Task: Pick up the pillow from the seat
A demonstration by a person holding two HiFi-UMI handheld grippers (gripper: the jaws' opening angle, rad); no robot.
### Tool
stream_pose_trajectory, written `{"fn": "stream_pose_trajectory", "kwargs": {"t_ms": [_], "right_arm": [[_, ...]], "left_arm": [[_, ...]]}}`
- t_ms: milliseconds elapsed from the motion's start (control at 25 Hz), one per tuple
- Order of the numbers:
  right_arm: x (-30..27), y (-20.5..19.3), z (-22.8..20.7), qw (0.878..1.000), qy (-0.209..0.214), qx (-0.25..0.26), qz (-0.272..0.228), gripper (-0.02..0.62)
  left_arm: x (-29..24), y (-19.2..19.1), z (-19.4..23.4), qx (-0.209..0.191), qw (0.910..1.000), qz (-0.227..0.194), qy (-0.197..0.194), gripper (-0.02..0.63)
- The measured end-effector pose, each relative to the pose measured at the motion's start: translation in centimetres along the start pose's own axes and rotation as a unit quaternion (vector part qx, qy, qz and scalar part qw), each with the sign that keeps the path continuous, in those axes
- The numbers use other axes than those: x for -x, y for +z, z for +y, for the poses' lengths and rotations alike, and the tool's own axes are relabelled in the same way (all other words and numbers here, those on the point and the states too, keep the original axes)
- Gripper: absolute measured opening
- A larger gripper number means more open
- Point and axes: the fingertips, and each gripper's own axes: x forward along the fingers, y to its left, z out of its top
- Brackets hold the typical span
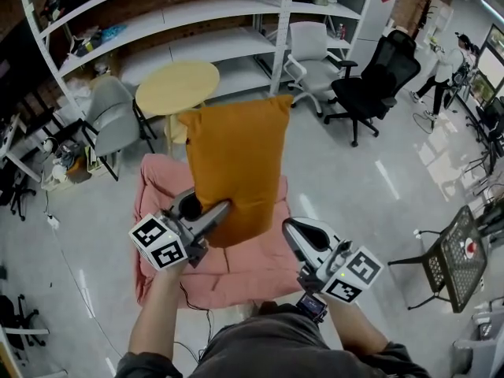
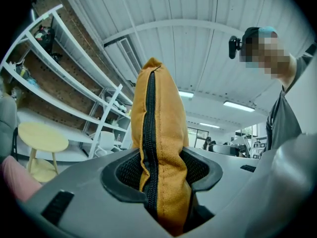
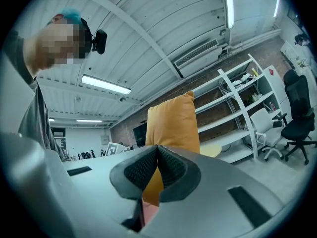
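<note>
Above seat (image 1: 236, 280): pillow (image 1: 236, 168) upright, long axis vertical, left gripper (image 1: 219, 211) gripping bottom.

One pillow (image 1: 236, 156), one pink seat (image 1: 236, 276), one round table (image 1: 177, 87) and two hand-held grippers (image 1: 214, 215) (image 1: 293, 233).

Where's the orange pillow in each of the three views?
Head view: centre, the pillow upright above the pink seat.
Left gripper view: centre, pinched between the jaws.
Right gripper view: centre, beyond the closed jaws.
Shared landmark: the white shelving behind it.
</note>
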Motion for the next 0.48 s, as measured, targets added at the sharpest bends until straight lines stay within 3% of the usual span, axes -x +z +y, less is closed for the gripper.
{"fn": "stream_pose_trajectory", "kwargs": {"t_ms": [480], "right_arm": [[0.0, -0.1, 1.8, 1.0, 0.005, 0.008, 0.009, 0.014]], "left_arm": [[1.3, 2.5, -0.8, -0.024, 0.9996, -0.016, -0.007, 0.221]]}}
